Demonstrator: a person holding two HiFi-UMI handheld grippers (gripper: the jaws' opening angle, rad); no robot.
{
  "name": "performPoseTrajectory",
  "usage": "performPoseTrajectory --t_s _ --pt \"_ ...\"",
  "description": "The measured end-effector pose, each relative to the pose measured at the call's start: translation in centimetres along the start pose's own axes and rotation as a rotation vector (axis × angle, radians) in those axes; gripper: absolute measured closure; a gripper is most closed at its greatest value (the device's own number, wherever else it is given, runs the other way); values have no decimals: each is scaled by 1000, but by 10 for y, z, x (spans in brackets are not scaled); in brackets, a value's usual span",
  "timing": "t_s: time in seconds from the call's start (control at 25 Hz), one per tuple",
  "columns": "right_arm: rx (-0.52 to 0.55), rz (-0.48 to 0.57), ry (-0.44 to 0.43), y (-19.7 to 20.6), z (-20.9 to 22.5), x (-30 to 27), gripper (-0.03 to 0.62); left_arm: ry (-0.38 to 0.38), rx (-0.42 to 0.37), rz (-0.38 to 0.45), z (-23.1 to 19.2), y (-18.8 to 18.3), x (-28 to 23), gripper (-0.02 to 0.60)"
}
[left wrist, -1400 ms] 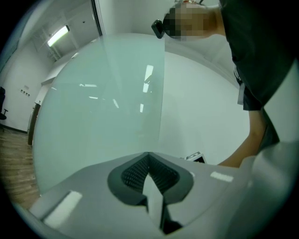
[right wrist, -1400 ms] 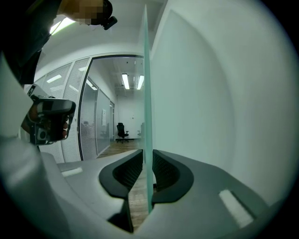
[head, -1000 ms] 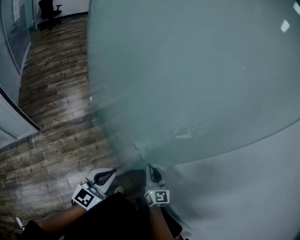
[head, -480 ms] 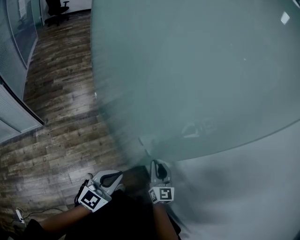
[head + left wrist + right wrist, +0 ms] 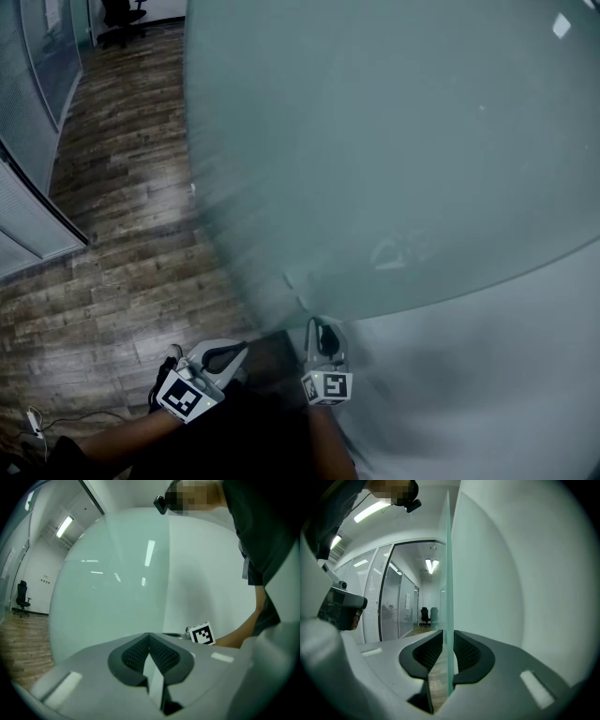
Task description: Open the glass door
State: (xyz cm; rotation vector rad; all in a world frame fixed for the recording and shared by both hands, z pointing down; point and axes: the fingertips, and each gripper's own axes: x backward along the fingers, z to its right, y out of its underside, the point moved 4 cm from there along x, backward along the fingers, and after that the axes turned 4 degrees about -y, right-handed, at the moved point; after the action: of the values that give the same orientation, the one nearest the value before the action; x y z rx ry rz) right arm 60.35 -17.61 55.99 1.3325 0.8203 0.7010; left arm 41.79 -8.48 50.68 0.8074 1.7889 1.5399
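The frosted glass door (image 5: 394, 141) fills most of the head view, its lower edge corner near my right gripper (image 5: 322, 330). In the right gripper view the door's thin edge (image 5: 448, 573) runs upright between the jaws of the right gripper (image 5: 448, 634). Those jaws are opening, and a gap shows between the left pad and the glass. My left gripper (image 5: 230, 352) hangs left of the door edge, off the glass. In its own view the left gripper (image 5: 149, 637) is shut on nothing and faces the door pane (image 5: 108, 597).
Wooden floor (image 5: 112, 216) stretches away to the left of the door. A glass partition with blinds (image 5: 28, 216) lines the far left, and an office chair (image 5: 122, 14) stands at the far end. A white wall (image 5: 487, 375) is on the right. A cable (image 5: 36, 422) lies on the floor.
Both grippers and the door's lower corner have shifted slightly right and down in the head view. The left gripper stays shut.
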Motion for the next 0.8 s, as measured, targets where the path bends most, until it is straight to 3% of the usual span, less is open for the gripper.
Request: performPoseTrajectory --t_s 0.32,0.8 --pt "2 16 16 5 11 -1 516 37 7 0 8 6 2 581" --pt "3 41 -44 5 9 -2 517 -6 22 -12 15 9 -1 581"
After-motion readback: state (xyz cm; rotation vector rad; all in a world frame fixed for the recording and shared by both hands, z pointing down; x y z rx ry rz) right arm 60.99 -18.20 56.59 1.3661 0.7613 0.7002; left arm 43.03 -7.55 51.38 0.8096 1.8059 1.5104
